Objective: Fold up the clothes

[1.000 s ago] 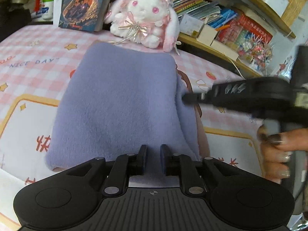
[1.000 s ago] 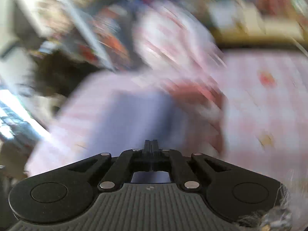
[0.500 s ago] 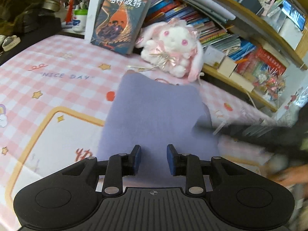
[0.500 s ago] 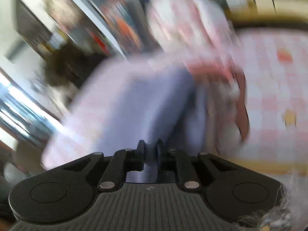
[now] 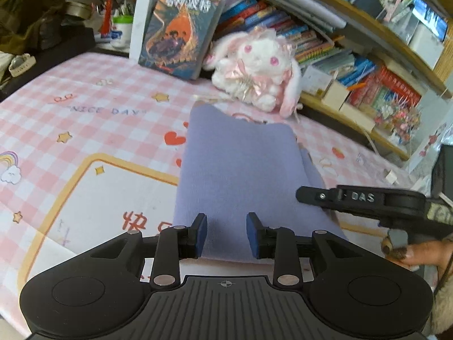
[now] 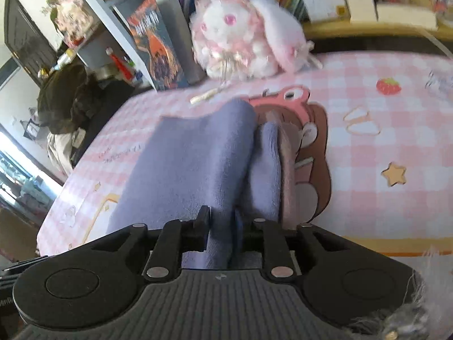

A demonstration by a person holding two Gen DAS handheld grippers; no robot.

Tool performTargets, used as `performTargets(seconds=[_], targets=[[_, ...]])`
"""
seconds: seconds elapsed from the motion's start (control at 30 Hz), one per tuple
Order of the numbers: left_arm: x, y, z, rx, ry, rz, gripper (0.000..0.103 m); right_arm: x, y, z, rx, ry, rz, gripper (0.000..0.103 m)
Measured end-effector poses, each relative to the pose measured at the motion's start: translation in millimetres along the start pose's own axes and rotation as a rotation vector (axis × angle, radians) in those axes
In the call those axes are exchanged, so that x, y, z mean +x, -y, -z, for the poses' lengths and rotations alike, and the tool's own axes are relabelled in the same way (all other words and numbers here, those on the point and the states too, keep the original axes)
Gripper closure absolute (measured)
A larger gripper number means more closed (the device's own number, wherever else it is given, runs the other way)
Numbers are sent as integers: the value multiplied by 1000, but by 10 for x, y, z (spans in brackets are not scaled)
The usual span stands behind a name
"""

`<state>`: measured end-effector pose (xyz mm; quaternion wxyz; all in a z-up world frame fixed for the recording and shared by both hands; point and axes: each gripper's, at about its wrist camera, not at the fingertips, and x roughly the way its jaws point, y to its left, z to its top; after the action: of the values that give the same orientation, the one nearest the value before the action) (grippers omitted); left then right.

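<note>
A folded lavender garment (image 5: 240, 170) lies on the pink checked tablecloth (image 5: 85, 119). My left gripper (image 5: 226, 233) is open and empty, hovering over the garment's near edge. My right gripper (image 6: 222, 226) has its fingers partly apart with the garment's right folded edge (image 6: 223, 192) between them. It also shows in the left wrist view (image 5: 362, 198) at the garment's right side. The garment (image 6: 198, 158) shows as stacked layers in the right wrist view.
A white and pink plush rabbit (image 5: 254, 65) and a leaning book (image 5: 181, 28) stand just behind the garment. Bookshelves (image 5: 354, 56) run along the back. Dark clothes (image 5: 31, 14) pile at the far left. The table's near edge is below me.
My left gripper opened, lifted and drew back from the garment. My right gripper's fingers went from shut to partly apart around the garment's right edge. The garment now looks narrower.
</note>
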<state>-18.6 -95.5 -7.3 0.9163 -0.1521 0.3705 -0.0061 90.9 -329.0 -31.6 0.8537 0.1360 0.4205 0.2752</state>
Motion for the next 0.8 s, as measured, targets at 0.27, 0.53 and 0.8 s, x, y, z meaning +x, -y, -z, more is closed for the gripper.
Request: performTargets(seconds=[0.27,0.53,0.8], targets=[[-55,-24,36,9,1,36,49,-456,-148,204,-90,8,52,39],[-40,-97,122,124,-79,17,24,-507,-302,557,-47,-33,210,26],[-30,-343,145,207,-142,35,19,-566,-602,756,30,12,359,14]])
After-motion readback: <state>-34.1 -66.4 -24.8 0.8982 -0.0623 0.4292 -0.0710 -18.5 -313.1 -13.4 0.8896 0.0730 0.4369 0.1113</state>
